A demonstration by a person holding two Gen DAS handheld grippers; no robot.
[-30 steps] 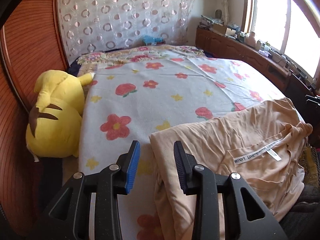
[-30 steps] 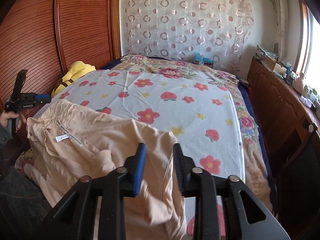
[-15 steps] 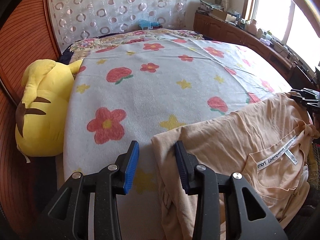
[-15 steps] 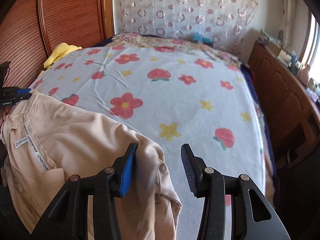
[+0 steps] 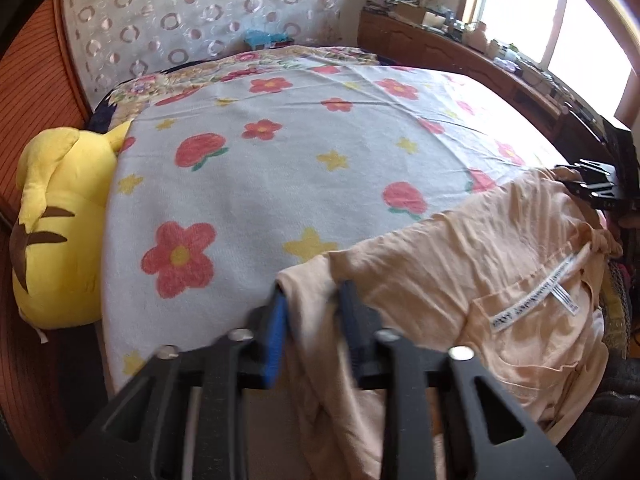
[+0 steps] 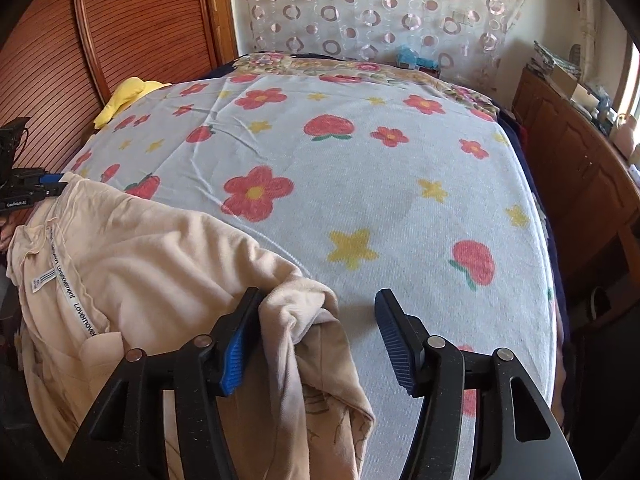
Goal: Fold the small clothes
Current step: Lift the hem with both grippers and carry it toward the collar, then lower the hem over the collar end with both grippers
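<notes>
Left wrist: jaws closing on shirt [image 5: 460, 264] corner; right jaws opening around other corner. Pinch both firmly before lifting.

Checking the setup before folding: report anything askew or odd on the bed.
The peach garment is not laid flat: it lies rumpled at the near edge of the floral bedspread, part hanging over the side, a corner bunched. Its label faces up, so it may be inside out. The yellow plush toy sits wedged beside the bed.
</notes>
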